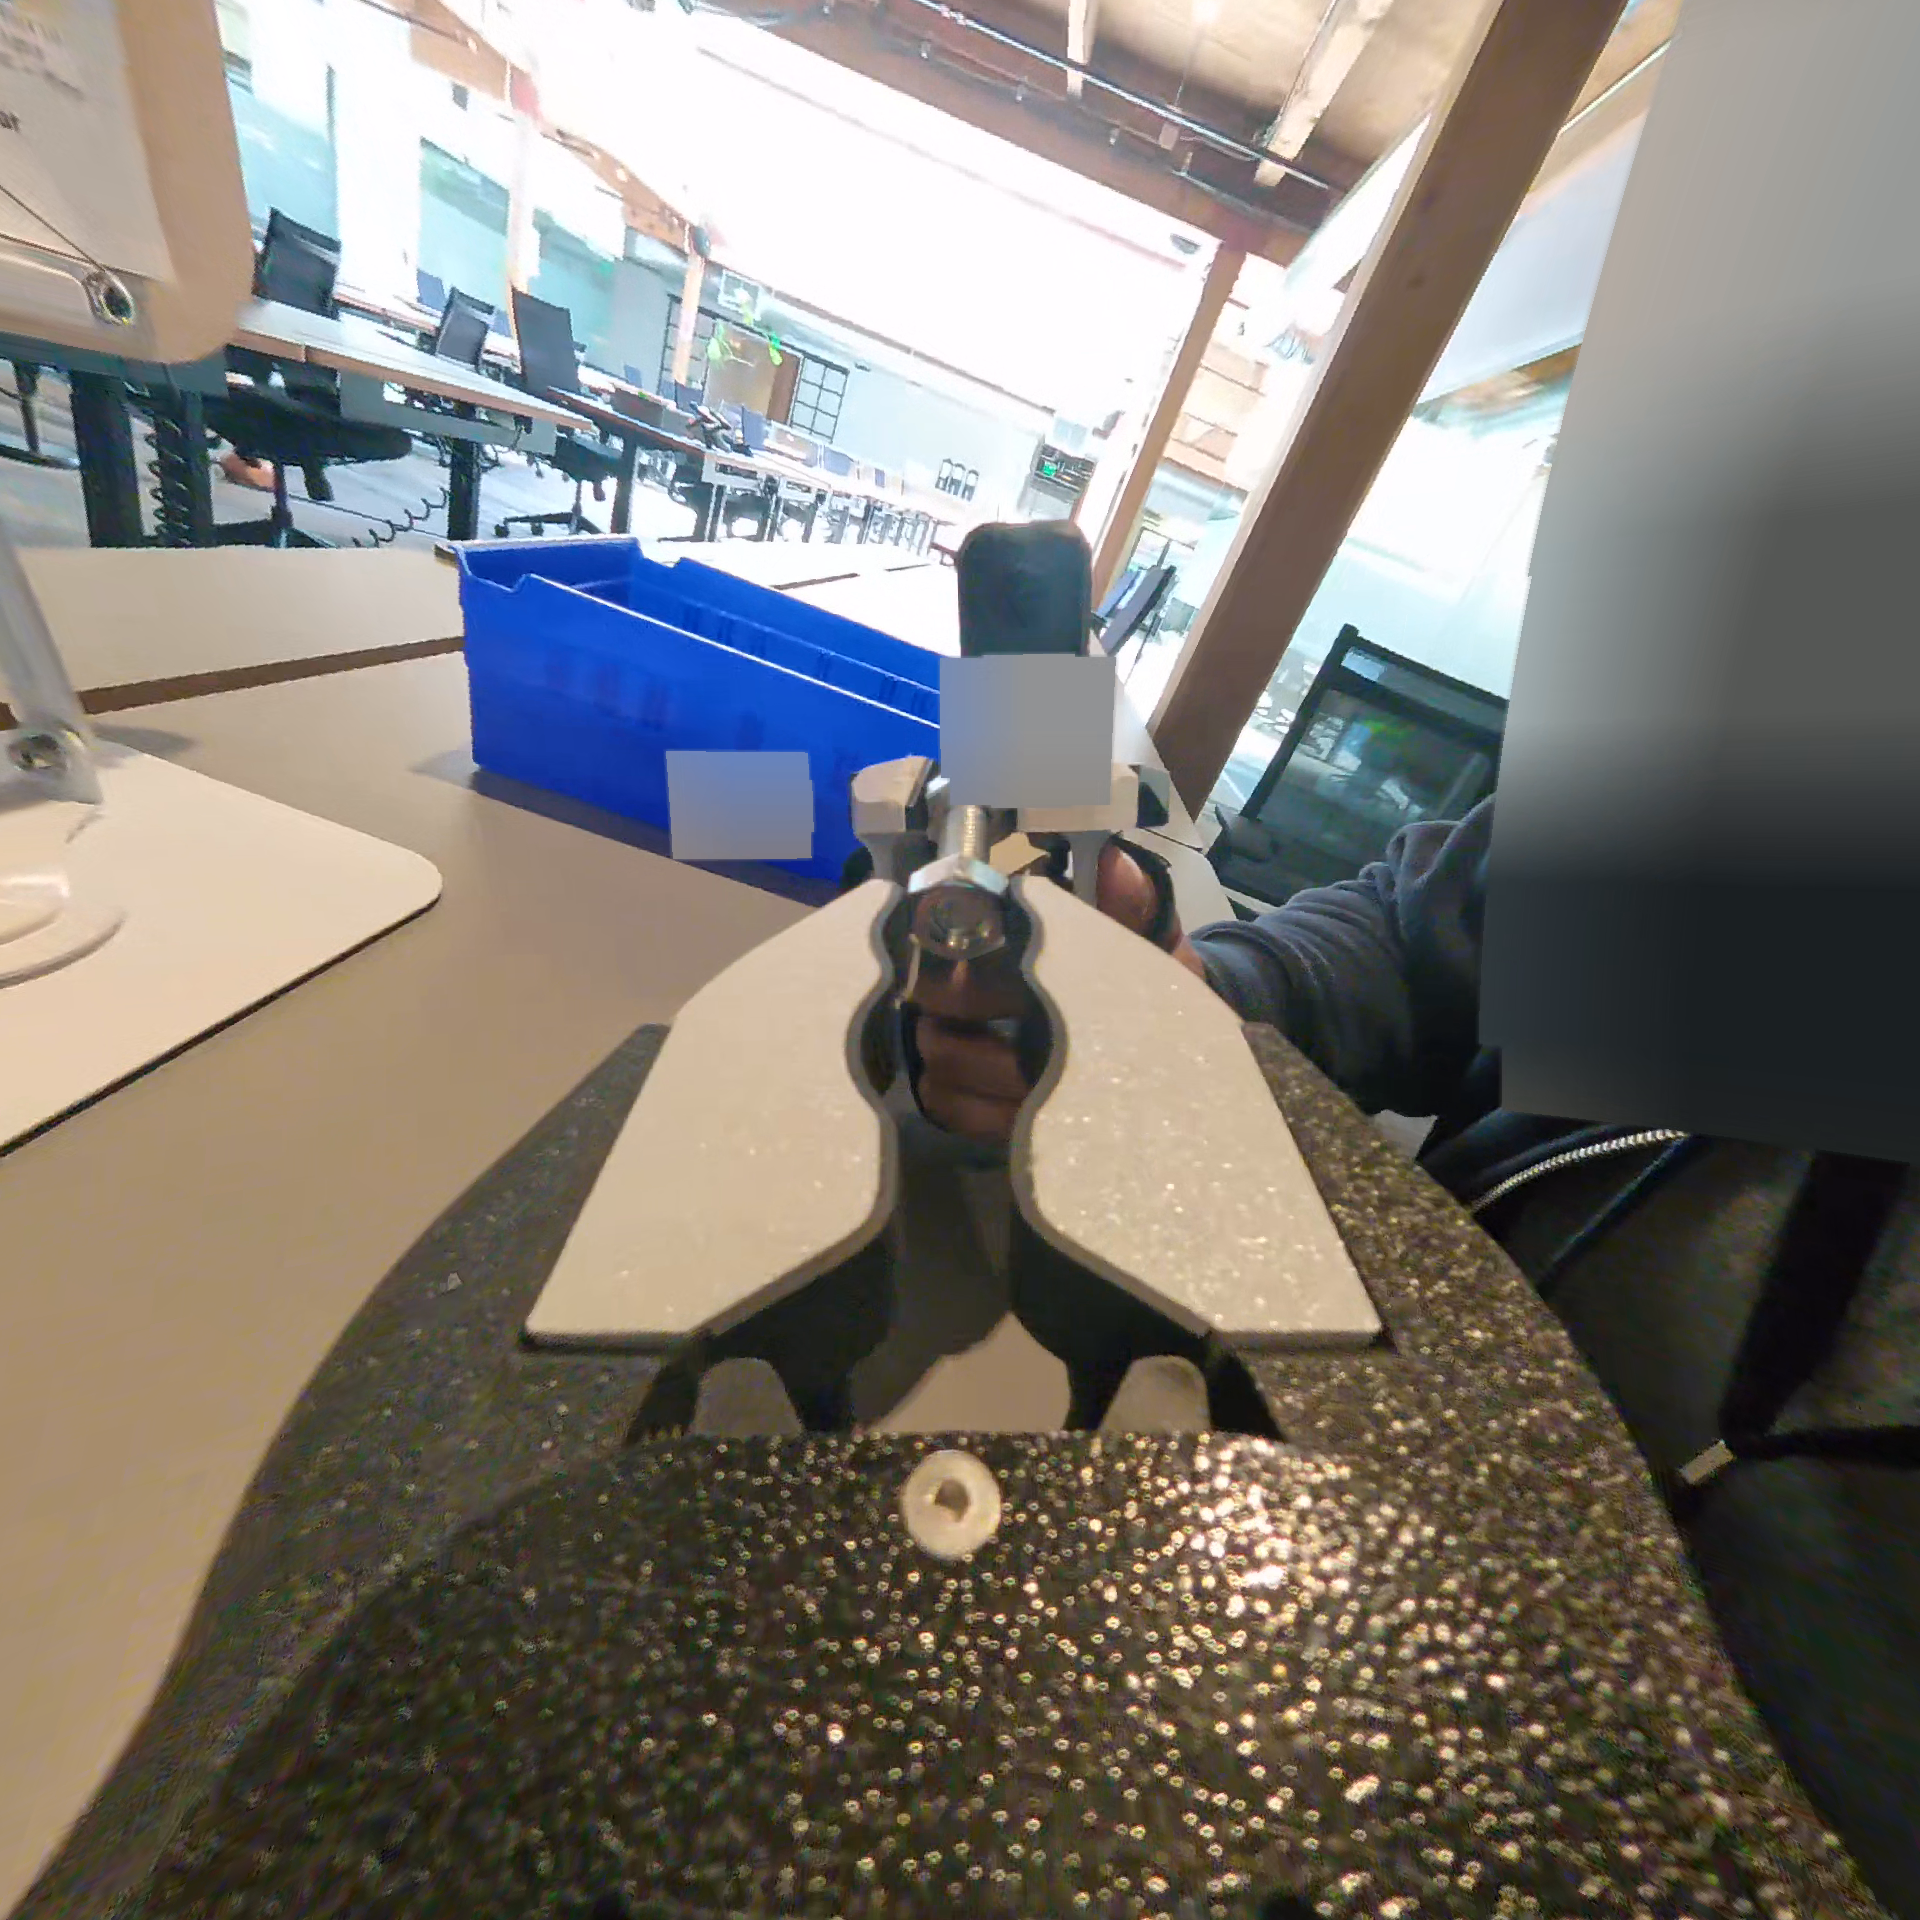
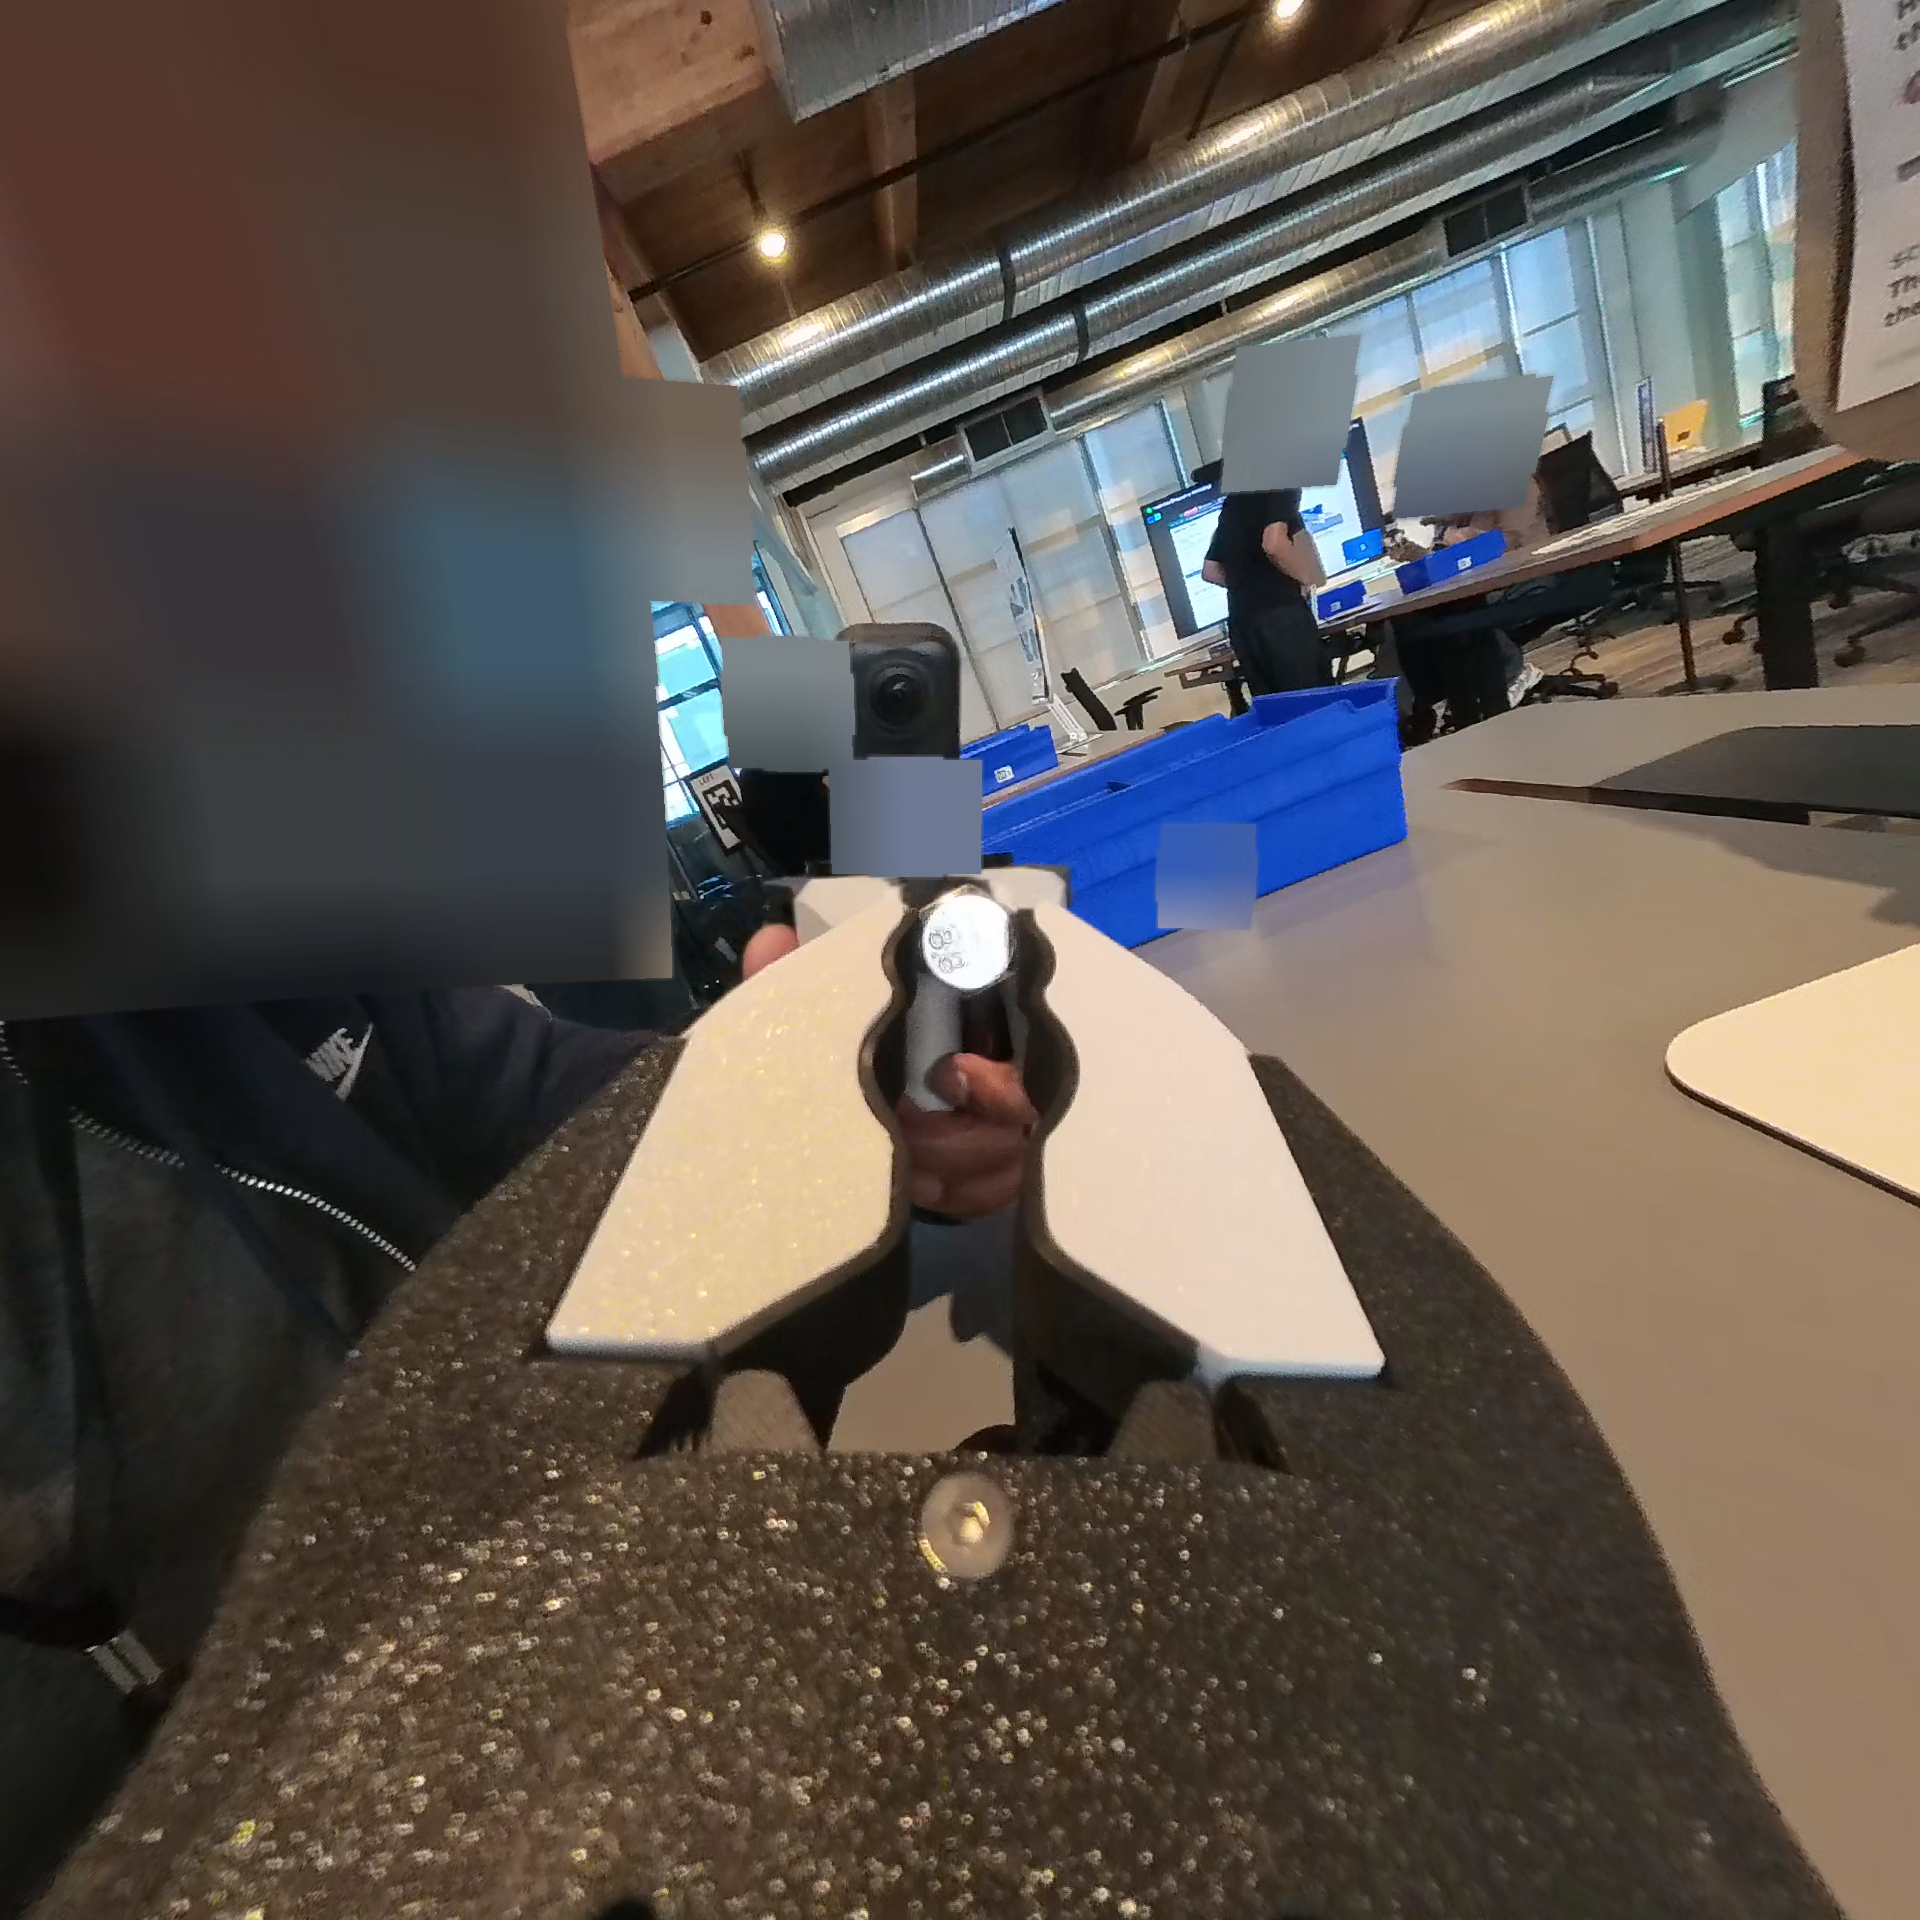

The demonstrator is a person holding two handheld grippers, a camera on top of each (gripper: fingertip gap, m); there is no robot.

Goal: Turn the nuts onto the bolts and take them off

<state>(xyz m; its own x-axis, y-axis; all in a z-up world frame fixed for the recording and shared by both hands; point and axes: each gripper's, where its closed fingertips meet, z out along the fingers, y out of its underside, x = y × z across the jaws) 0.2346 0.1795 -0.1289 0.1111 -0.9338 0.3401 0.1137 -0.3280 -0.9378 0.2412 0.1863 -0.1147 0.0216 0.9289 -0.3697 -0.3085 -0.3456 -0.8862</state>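
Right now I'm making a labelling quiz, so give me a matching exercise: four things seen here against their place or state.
Things:
1. left gripper
2. blue bin
3. white mat
4. bolt thread

Places or states:
A. on the table, behind both grippers
B. flat on the table, at the left edge of the left wrist view
C. shut on the hex end
D. running from the hex end toward the right gripper

Pairs: 1-C, 2-A, 3-B, 4-D
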